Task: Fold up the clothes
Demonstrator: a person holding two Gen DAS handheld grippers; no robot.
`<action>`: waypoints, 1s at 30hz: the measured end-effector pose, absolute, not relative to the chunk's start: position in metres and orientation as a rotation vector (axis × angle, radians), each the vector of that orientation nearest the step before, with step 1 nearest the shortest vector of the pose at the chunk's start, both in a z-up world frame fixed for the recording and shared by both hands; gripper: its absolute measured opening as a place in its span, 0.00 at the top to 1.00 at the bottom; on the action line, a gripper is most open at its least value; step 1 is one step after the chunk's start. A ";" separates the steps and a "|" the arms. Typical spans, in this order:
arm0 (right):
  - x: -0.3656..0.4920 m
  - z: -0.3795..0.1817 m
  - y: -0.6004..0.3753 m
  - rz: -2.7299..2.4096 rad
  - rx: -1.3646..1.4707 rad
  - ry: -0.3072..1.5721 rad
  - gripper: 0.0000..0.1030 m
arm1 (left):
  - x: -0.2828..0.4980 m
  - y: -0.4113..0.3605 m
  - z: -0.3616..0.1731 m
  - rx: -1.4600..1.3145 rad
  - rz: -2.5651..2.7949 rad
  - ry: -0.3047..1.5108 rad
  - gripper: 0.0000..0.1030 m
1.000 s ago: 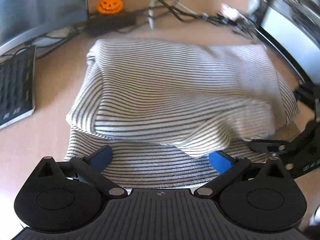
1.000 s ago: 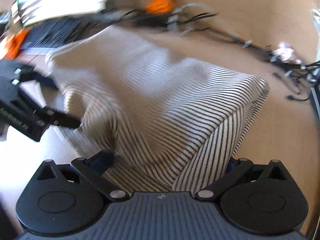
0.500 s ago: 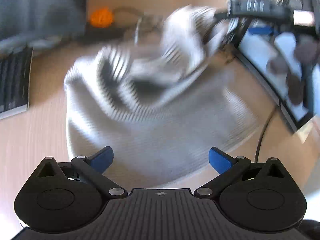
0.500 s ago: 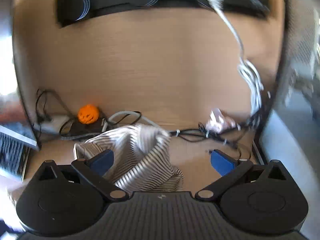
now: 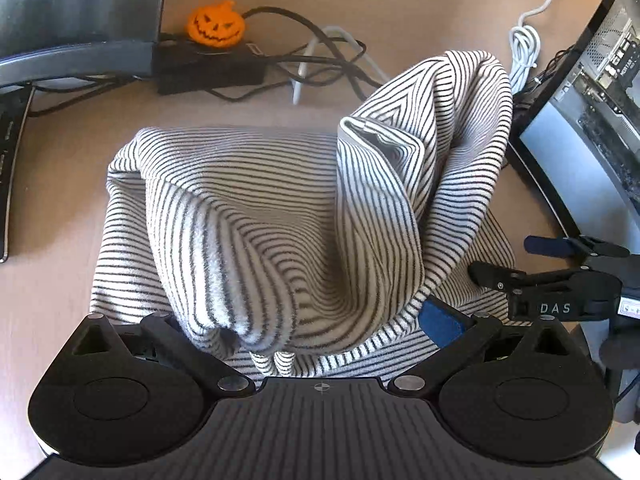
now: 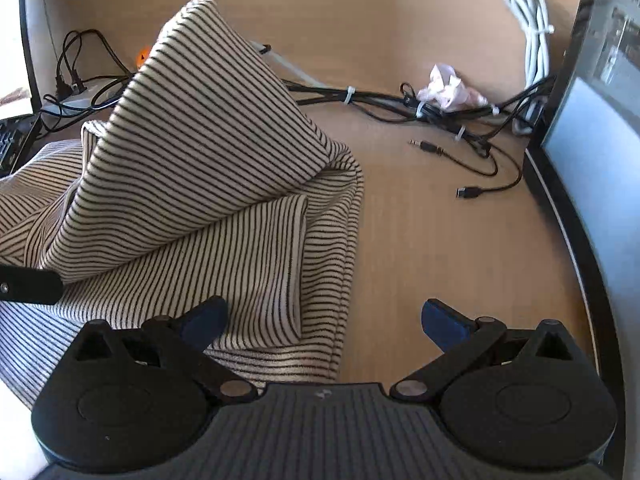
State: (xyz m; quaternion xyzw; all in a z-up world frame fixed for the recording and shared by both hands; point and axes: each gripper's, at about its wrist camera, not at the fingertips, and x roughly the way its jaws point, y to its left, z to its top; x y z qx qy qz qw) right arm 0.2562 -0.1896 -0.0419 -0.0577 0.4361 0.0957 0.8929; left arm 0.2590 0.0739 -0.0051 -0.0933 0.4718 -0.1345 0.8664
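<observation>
A white garment with thin black stripes (image 5: 260, 208) lies rumpled on the wooden desk (image 5: 52, 288), one fold standing up in a peak (image 5: 460, 92) at its right. My left gripper (image 5: 308, 320) is open at the garment's near edge. Cloth drapes over its left finger, and its blue right fingertip (image 5: 440, 320) shows. My right gripper (image 6: 324, 322) is open at the garment's (image 6: 208, 152) right near corner, its left fingertip (image 6: 204, 320) over the cloth and the right one over bare desk. From the left wrist view it (image 5: 508, 258) sits beside the garment's right side.
An orange pumpkin figure (image 5: 216, 24), a black box (image 5: 208, 70) and tangled cables (image 6: 440, 108) run along the back. A keyboard (image 5: 8, 160) lies at left and a monitor (image 6: 592, 160) stands at right. A crumpled tissue (image 6: 448, 88) and loose plugs (image 6: 424, 146) lie right of the garment.
The flat folded garment was pulled up by my right gripper and let go. It now lies rumpled with a raised peak, and the right gripper is back low at its right corner.
</observation>
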 end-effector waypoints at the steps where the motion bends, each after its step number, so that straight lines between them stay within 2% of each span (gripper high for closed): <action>1: 0.255 -0.041 -0.188 0.202 -0.127 0.906 0.00 | 0.258 0.072 -0.006 -0.174 -0.290 0.987 0.00; 6: 0.236 -0.040 -0.179 0.225 -0.143 0.925 0.00 | 0.239 0.067 -0.008 -0.075 -0.319 0.987 0.00; 11: 0.176 -0.041 -0.175 0.330 -0.181 1.013 0.00 | 0.197 0.072 -0.005 -0.026 -0.379 0.993 0.00; 15: 0.145 -0.030 -0.157 0.301 -0.324 0.892 0.00 | 0.183 0.080 0.002 -0.024 -0.378 0.982 0.00; 19: 0.152 -0.016 -0.132 0.271 -0.400 0.795 0.00 | 0.176 0.090 0.020 -0.053 -0.351 0.926 0.00; 25: 0.215 -0.011 -0.084 0.480 -0.433 0.834 0.00 | 0.168 0.113 0.046 -0.110 -0.303 0.858 0.00; 28: 0.287 0.049 -0.107 0.203 -0.097 0.634 0.00 | 0.166 0.118 0.050 -0.122 -0.271 0.857 0.00; 30: 0.311 0.066 -0.127 0.108 0.085 0.632 0.00 | 0.167 0.121 0.052 -0.145 -0.278 0.859 0.00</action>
